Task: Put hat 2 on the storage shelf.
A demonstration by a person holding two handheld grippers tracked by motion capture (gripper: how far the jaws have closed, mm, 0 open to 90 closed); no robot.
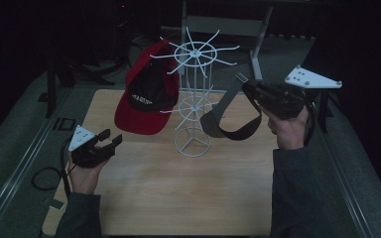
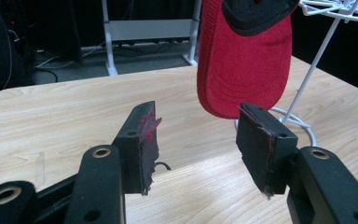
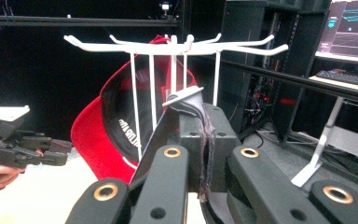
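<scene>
A white wire rack (image 1: 193, 101) stands at the middle of the wooden table (image 1: 178, 193). A red cap with a black inside (image 1: 146, 94) hangs from a hook on the rack's left side. My right gripper (image 1: 244, 85) is raised to the right of the rack, shut on the band of a grey visor (image 1: 228, 121) that dangles beside the rack. In the right gripper view the jaws pinch the grey fabric (image 3: 186, 105) just in front of the rack's top hooks (image 3: 177, 46). My left gripper (image 1: 110, 141) is open and empty, low at the table's left, below the cap's red brim (image 2: 244, 70).
The rack's ring base (image 2: 303, 126) rests on the table just behind the cap. A black cable loop (image 1: 44, 178) lies left of the table. A white-legged stand (image 1: 218, 25) and dark equipment stand behind the table. A lit monitor (image 3: 349, 28) is at the far right.
</scene>
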